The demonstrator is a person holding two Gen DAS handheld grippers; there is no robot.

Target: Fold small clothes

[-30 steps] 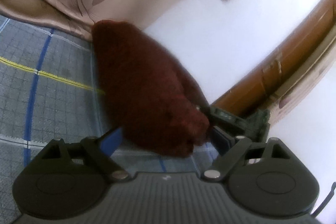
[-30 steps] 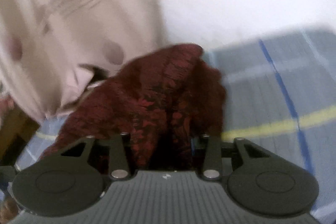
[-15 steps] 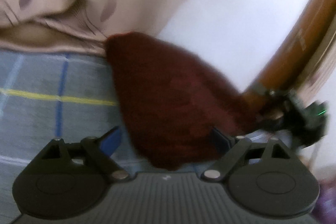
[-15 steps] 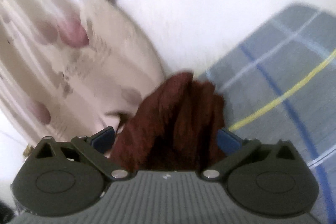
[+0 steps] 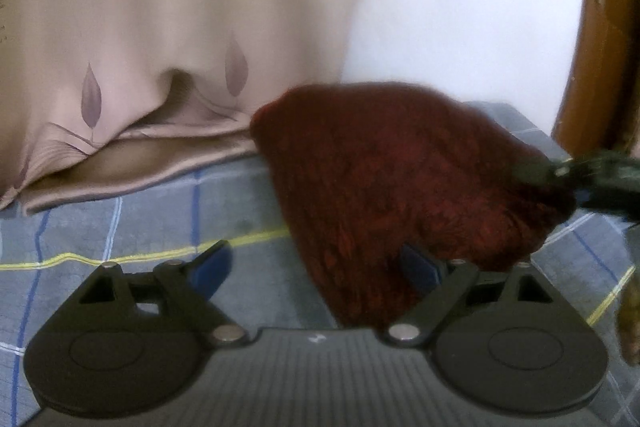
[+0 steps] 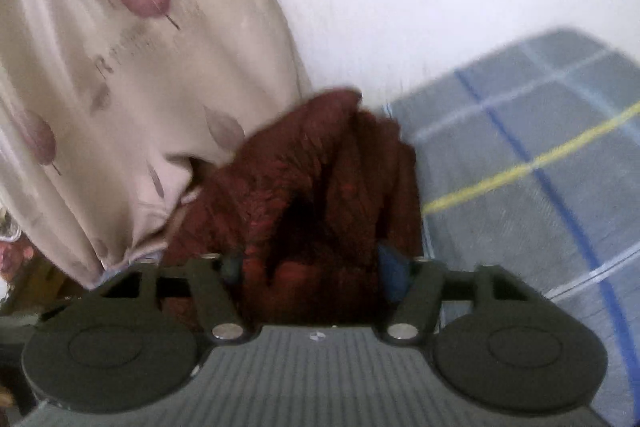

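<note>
A small dark red knitted garment (image 5: 400, 195) lies bunched on the grey plaid bed cover (image 5: 120, 227). My left gripper (image 5: 316, 267) is open, its blue-padded fingers wide apart; the garment's near edge lies between them, against the right finger. In the left wrist view the other gripper (image 5: 580, 175) holds the garment's right end. In the right wrist view my right gripper (image 6: 316, 263) is shut on a thick fold of the red garment (image 6: 320, 187), which bulges up between the fingers.
A beige curtain with leaf prints (image 5: 160, 47) hangs onto the bed behind the garment and also shows in the right wrist view (image 6: 120, 67). A white wall (image 5: 460, 7) and a brown wooden frame (image 5: 600, 27) stand at the right.
The right gripper's fingers have closed in on the garment after standing wide open. The left gripper has swung and stayed open. The garment has shifted right in the left wrist view.
</note>
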